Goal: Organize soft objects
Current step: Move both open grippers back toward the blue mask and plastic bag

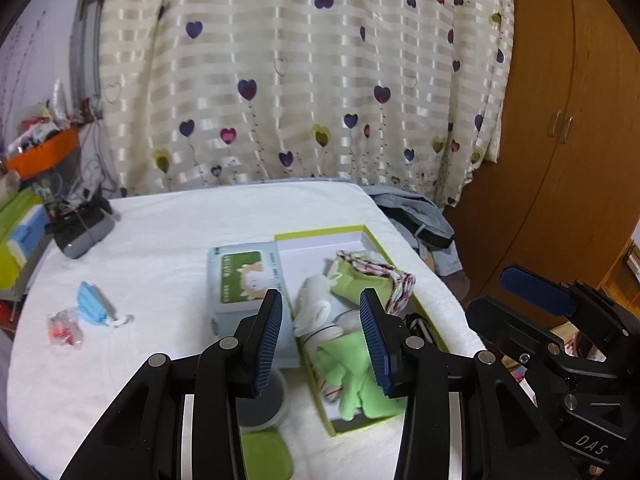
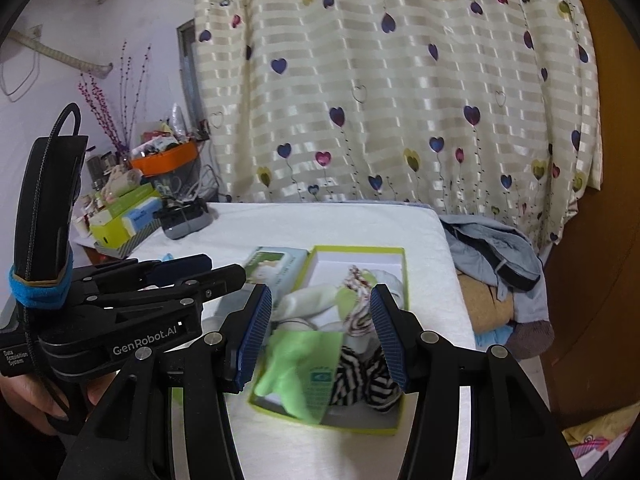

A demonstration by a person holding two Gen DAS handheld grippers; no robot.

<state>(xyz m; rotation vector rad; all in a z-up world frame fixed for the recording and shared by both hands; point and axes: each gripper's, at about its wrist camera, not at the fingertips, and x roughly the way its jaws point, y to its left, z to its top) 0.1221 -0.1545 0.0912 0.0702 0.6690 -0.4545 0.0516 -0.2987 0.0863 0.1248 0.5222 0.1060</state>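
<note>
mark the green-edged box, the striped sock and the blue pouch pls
green-edged box [image 2: 405, 280], right wrist view, on its right wall.
striped sock [image 2: 362, 386], right wrist view, on its bunched middle.
blue pouch [image 1: 93, 304], left wrist view, on its body.

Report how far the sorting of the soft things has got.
Done, by the look of it: the green-rimmed box holds green cloths, a striped black-and-white piece and pale socks. In hand: nothing; the left gripper and right gripper are both open and empty above the box. Possibly left: the blue item on the white cover.
</note>
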